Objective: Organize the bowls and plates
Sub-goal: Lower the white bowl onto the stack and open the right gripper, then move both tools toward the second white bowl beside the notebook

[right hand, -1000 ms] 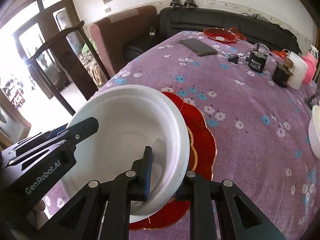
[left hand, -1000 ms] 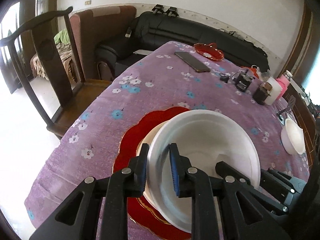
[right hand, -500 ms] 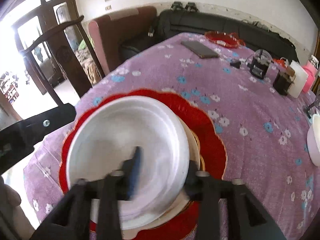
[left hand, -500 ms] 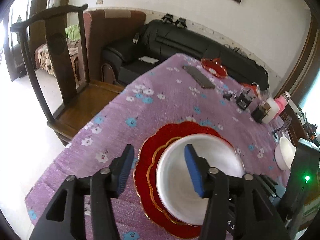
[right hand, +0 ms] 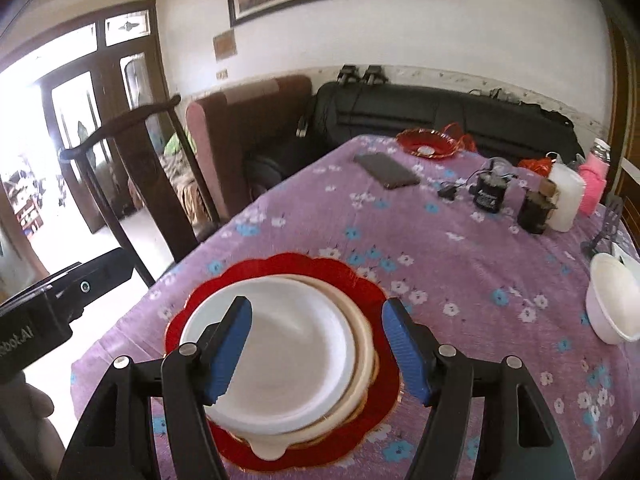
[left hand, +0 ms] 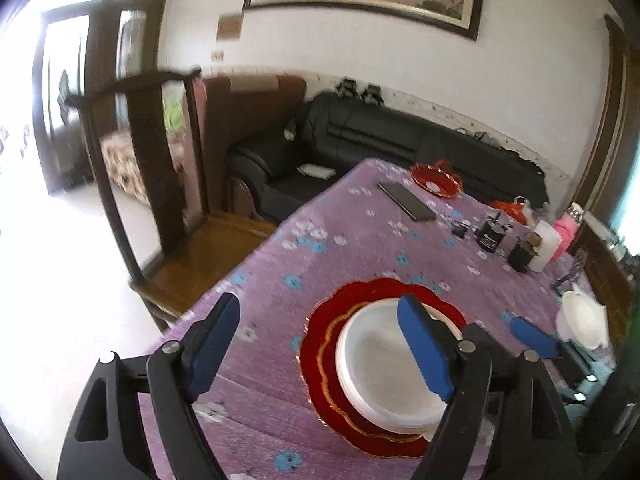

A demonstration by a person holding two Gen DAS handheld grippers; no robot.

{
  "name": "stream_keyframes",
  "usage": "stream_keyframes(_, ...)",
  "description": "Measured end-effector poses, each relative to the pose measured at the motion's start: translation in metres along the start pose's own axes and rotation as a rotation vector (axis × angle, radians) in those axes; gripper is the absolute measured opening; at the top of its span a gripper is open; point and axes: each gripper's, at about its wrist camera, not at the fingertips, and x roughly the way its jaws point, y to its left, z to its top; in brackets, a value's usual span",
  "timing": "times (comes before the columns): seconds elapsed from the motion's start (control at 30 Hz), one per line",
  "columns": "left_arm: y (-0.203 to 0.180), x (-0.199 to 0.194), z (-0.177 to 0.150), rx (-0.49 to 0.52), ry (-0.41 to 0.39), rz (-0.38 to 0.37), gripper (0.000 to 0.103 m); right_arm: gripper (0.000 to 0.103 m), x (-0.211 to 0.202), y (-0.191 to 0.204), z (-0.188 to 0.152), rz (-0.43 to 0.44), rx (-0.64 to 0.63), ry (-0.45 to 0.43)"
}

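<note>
Purple floral counter (right hand: 460, 280) | step: white plate (right hand: 280, 344) just set on cream plate (right hand: 366, 340), on red plate (right hand: 360, 280), 3 stacked | left hand-held gripper (left hand: 320, 344), right hand-held gripper (right hand: 316, 344): jaws opening, nothing pinched | next: likely fetch 1 white bowl (right hand: 612, 304) at right edge, well apart

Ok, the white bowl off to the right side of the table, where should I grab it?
Take the white bowl by its rim, one finger inside and one outside, coming down from above on the near edge. It sits upright with its mouth open, and the wall flares out, too wide to span. The right gripper, its jaws opening with nothing held, is the closer one.
</note>
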Motion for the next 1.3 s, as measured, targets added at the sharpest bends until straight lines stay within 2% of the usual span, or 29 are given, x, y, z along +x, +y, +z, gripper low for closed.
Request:
stream_keyframes(0.17, -0.027, -0.025, -0.009, 0.117, -0.086, 0.071, 0.09, 0.076, -0.025, -0.012, -0.012, -0.019, 0.017, -0.04)
stream_keyframes(0.37, -0.056, -0.037, -0.023, 0.219, -0.096, 0.092, 0.09, 0.076, -0.043, -0.034, -0.027, -0.03, 0.058, -0.046)
stream_keyframes(0.97, -0.098, -0.071, -0.035, 0.317, -0.117, 0.033, 0.09, 0.077, -0.1, -0.103, -0.048, -0.082, 0.177, -0.094)
stream_keyframes(1.07, -0.091, -0.096, -0.022, 0.377, -0.179, 0.036, 0.09, 0.077, -0.13, -0.117, -0.038, -0.099, 0.176, -0.127)
stream_keyframes(1.13, -0.083, -0.118, -0.01, 0.429, -0.261, 0.102, 0.091, 0.077, -0.163, -0.128, -0.025, -0.14, 0.154, -0.174)
stream_keyframes(1.2, -0.069, -0.142, 0.007, 0.496, -0.38, 0.244, 0.091, 0.077, -0.198, -0.14, -0.01, -0.16, 0.15, -0.214)
stream_keyframes(1.23, -0.057, -0.154, 0.022, 0.53, -0.449, 0.351, 0.091, 0.077, -0.216, -0.147, -0.001, -0.168, 0.156, -0.228)
stream_keyframes(1.3, -0.038, -0.167, 0.045, 0.546, -0.51, 0.476, 0.091, 0.077, -0.257, -0.165, 0.023, -0.188, 0.185, -0.268)
